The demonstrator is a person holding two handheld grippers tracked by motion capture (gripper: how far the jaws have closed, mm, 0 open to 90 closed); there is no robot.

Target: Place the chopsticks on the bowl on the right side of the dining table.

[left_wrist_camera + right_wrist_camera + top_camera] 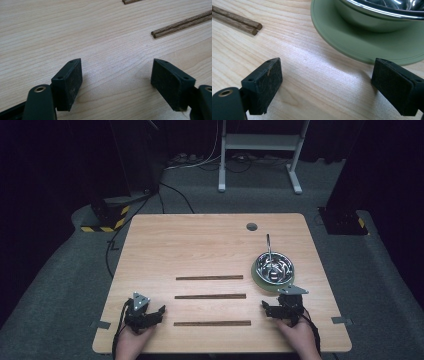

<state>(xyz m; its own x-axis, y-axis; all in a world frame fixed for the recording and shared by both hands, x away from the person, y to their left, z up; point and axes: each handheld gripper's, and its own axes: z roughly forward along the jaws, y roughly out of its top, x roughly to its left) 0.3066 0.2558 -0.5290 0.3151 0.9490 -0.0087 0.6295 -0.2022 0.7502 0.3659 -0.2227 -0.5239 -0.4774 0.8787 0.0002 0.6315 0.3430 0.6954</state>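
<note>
Three pairs of dark wooden chopsticks lie in parallel rows on the wooden table (200,245): a far pair (209,277), a middle pair (210,296) and a near pair (212,323). A steel bowl (273,264) sits on a green plate (261,281) at the right, with a metal utensil handle (268,246) sticking out of it. My left gripper (159,312) rests open at the near left, nothing between its jaws (116,82). My right gripper (269,310) stands open just in front of the plate (367,47), jaws empty (325,82). Chopstick ends (180,25) (237,21) lie ahead of each gripper.
A round cable hole (251,226) sits near the table's far edge. Beyond the table are a white stand's legs (260,160), floor cables (175,195) and black-and-yellow striped blocks (107,217). Bare wood lies across the table's far half.
</note>
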